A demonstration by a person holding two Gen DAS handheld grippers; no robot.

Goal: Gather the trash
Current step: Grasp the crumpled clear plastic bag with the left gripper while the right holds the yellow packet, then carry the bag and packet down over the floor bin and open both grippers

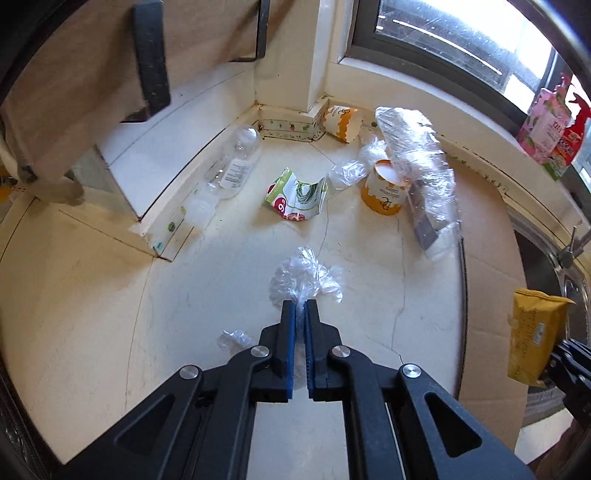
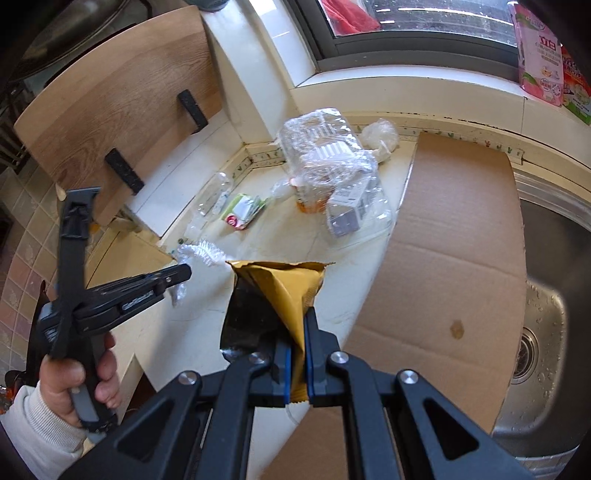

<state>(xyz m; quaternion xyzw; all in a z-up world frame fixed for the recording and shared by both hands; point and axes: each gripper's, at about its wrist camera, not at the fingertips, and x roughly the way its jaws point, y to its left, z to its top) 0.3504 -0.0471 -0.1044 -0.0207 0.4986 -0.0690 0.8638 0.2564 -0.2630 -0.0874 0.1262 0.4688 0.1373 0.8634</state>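
The bench (image 1: 92, 295) is a cream stone surface with fine hairline cracks running across the lower centre of the left wrist view. A wooden cabinet door (image 2: 122, 110) with two black handles occupies the upper left of the right wrist view. A dark-framed window (image 2: 406, 33) spans the top of the frame, admitting strong daylight; its cream sill (image 2: 406, 92) runs beneath it. A white tiled corner pillar (image 1: 295, 74) stands at top centre of the left wrist view. A stainless steel sink (image 2: 546, 295) with a drain sits at right. Patterned floor tiles (image 2: 18, 266) show at far left.
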